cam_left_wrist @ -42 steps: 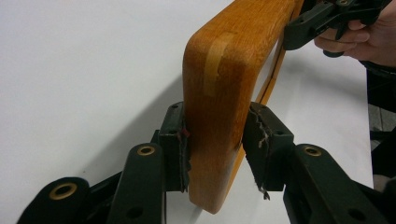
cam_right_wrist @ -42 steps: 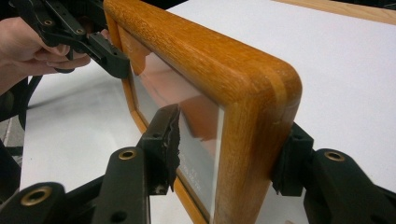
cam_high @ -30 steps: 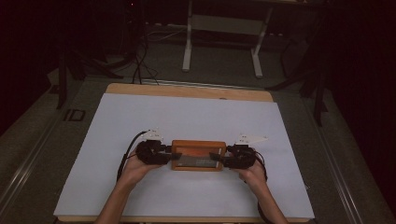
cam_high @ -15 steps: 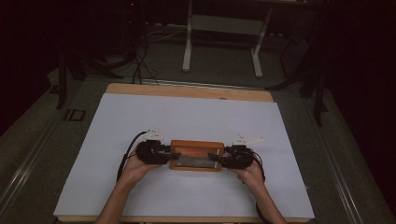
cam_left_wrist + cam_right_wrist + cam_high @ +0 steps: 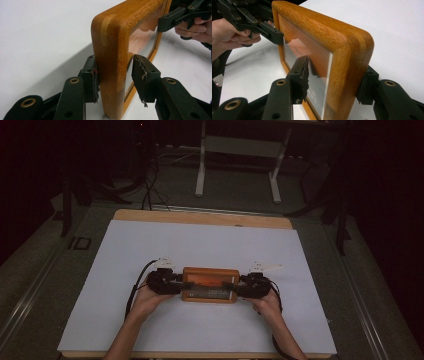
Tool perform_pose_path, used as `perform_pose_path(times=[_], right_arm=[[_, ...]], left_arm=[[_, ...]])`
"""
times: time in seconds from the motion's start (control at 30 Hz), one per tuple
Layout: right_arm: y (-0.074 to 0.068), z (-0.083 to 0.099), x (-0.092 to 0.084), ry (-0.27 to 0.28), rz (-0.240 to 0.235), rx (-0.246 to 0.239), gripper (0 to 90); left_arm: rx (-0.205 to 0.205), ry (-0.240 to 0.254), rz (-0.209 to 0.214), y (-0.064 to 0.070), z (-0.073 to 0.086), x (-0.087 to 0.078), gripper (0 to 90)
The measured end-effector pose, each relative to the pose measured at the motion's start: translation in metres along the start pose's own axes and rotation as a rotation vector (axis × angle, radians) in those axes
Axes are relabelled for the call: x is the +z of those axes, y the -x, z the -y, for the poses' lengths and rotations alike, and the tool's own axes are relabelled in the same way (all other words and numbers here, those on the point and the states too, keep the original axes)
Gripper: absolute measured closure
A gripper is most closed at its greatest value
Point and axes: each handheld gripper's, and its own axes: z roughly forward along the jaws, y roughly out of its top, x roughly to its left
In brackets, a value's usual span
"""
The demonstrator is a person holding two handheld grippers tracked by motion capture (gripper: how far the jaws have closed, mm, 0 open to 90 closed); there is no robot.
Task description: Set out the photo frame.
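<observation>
A wooden picture frame with a clear pane stands on its long edge on the white table cover. My left gripper is at its left end. In the left gripper view one pad rests against the wood while the other pad stands off it; these jaws have just been opening, the frame's end between them. My right gripper is shut on the right end: in the right gripper view one pad meets the pane and the other jaw sits behind the wood.
The white cover lies on a wooden table whose edge shows at the back. Beyond it are metal desk legs and cables on a dark floor. A cable trails from the left gripper.
</observation>
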Motion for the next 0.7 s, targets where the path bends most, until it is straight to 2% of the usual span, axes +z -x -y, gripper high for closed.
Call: perform_pose_path(times=[0.27, 0.37, 0.47, 0.7], right_arm=[[-0.0008, 0.0006, 0.0001, 0.001, 0.004, -0.006, 51.8], [-0.0004, 0.002, 0.0, 0.011, -0.001, -0.004, 51.4], [-0.0005, 0.0026, 0.0002, 0.005, 0.005, -0.005, 48.6], [-0.0017, 0.0043, 0.0006, -0.011, 0.013, -0.019, 41.5]], left_arm=[[-0.01, -0.001, -0.01, 0.0001, -0.0005, 0.0011, 56.6], [-0.023, -0.019, -0.007, -0.0014, 0.0001, 0.0009, 55.0], [-0.044, -0.015, -0.005, -0.0041, 0.0012, -0.0001, 50.4], [-0.043, -0.009, -0.012, -0.0055, 0.0019, -0.0035, 47.3]])
